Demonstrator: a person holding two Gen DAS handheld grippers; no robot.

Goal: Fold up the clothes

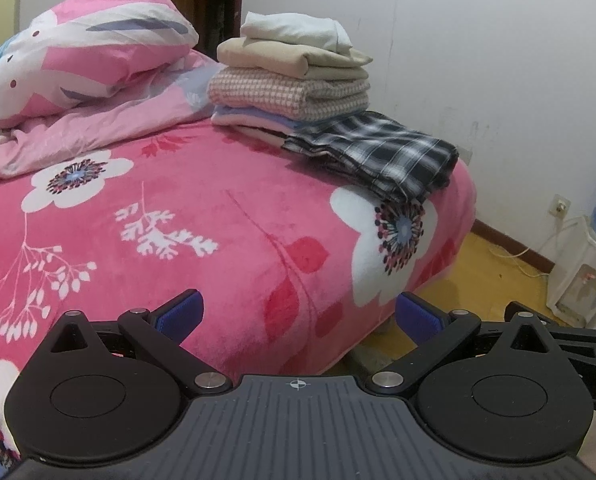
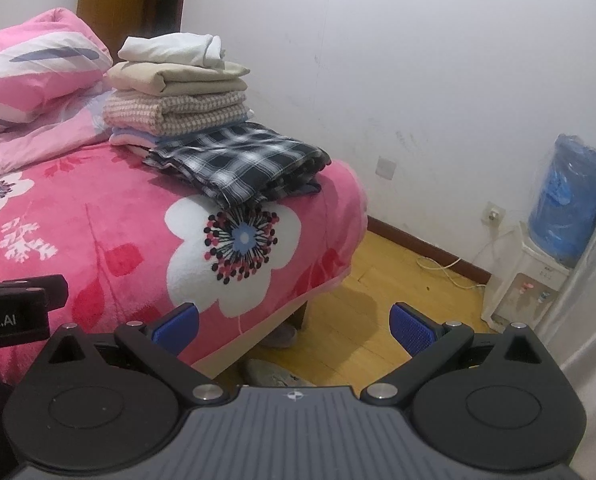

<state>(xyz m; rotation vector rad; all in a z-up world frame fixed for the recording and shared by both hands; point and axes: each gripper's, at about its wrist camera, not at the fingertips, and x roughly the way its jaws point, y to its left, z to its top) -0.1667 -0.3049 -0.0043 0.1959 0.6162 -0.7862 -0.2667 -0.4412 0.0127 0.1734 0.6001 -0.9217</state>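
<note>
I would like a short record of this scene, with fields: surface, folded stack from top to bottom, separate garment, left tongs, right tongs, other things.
surface: pink floral fleece bed cover
folded stack, top to bottom: white cloth, beige cloth, pink-and-beige checked cloth, pale blue and pink cloth
separate garment: black-and-white plaid garment, folded, lying against the foot of the stack at the bed corner
left tongs: open, empty
right tongs: open, empty
other things: rolled pink quilt; blue water bottle on white dispenser

plaid garment [image 1: 378, 152] before folded stack [image 1: 294, 76]
</note>
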